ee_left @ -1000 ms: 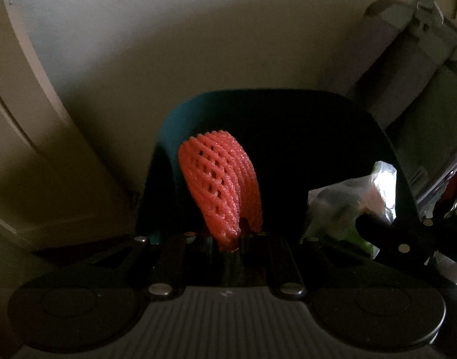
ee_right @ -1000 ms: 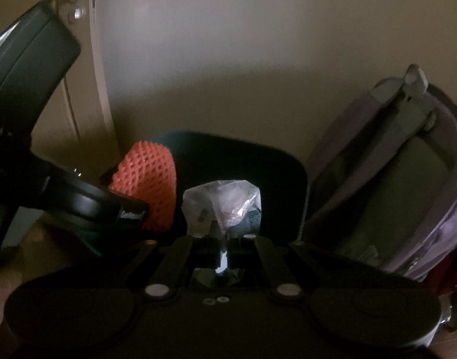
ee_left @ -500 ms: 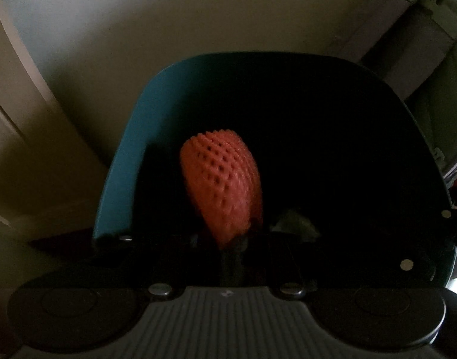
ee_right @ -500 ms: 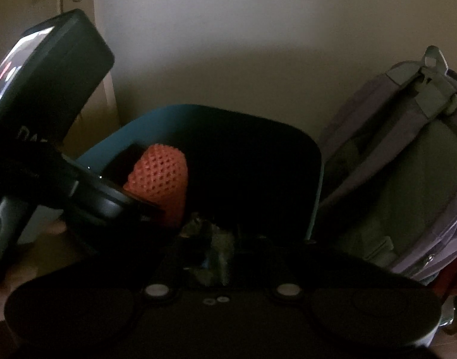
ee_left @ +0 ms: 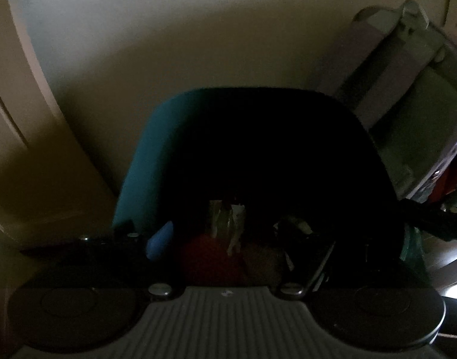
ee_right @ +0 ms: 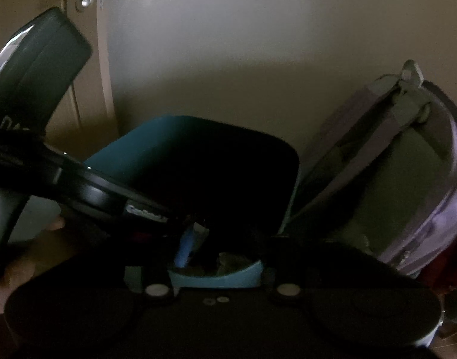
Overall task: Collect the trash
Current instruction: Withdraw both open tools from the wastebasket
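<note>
A: Trash [ee_left: 227,224] lies at the bottom of the teal bin [ee_left: 144,155], straight ahead of and below the left jaws. It is a dim heap: a reddish lump, a pale crumpled bit, something blue at the near left.

B: Are the left jaws holding any of it?

A: No. The left gripper [ee_left: 225,257] has its jaws opening, and nothing is pressed between them. The heap sits lower down, apart from them.

B: And the right?

A: The right gripper [ee_right: 219,269] also has its jaws opening, over the near rim of the bin. I see scraps past the tips, but none clamped. It is very dark there, so I cannot make out the fingers themselves.

B: Why are both hung over the bin like that?

A: My guess is so that whatever they let go drops inside rather than onto the floor. Both point down into the mouth, side by side, with the left gripper's body crossing in from the left of the right jaws.

B: What stands around the bin?

A: Off to the right of both jaws, a grey and lilac backpack [ee_right: 393,179] leans beside the bin. Beyond the bin is a plain wall [ee_right: 243,59], and far left of the right jaws a door [ee_right: 84,0] with its handle.

B: So this drop looks done?

A: It looks so, judging from the free jaws and the heap below.
</note>
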Available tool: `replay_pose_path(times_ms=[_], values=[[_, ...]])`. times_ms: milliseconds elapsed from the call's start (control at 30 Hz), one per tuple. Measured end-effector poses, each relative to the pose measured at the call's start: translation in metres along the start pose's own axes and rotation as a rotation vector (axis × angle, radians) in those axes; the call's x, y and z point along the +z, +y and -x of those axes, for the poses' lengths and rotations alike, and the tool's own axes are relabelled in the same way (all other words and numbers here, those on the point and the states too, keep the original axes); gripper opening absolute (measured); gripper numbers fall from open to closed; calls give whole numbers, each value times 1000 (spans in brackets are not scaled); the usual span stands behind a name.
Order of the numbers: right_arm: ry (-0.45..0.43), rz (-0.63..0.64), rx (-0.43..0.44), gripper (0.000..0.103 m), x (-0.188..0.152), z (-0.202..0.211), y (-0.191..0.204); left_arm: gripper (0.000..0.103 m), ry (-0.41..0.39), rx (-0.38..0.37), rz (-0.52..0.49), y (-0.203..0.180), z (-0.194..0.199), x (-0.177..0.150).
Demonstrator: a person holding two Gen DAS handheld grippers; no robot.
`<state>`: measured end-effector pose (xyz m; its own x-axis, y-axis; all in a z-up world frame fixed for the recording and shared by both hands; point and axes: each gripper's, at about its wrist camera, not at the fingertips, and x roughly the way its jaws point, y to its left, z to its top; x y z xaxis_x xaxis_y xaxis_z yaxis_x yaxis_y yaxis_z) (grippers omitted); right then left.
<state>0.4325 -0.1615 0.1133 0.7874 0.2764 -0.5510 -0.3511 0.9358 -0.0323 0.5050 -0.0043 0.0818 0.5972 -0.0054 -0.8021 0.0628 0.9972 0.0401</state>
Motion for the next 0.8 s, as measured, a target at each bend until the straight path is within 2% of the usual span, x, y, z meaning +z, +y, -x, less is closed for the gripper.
replay_pose_path(times_ms=[133, 167, 200, 300, 333, 400, 567, 800], values=[[-27, -6, -2, 54, -2, 30, 1, 77, -28, 2, 5, 1, 31, -7], [-35, -7, 1, 56, -2, 38, 2, 77, -37, 1, 2, -6, 29, 8], [-43, -6, 2, 58, -3, 46, 3, 77, -48, 1, 0, -8, 36, 9], [-68, -4, 3, 62, -6, 71, 8, 77, -73, -9, 7, -7, 63, 1], [-75, -5, 6, 63, -9, 77, 9, 77, -78, -11, 7, -11, 56, 0], [-88, -6, 13, 63, -12, 91, 10, 78, -92, -7, 6, -11, 72, -8], [-111, 3, 31, 73, -26, 126, 17, 79, -128, 5, -17, -13, 117, -31], [-124, 13, 64, 85, -51, 171, 27, 80, -145, -3, -2, -9, 157, -76]])
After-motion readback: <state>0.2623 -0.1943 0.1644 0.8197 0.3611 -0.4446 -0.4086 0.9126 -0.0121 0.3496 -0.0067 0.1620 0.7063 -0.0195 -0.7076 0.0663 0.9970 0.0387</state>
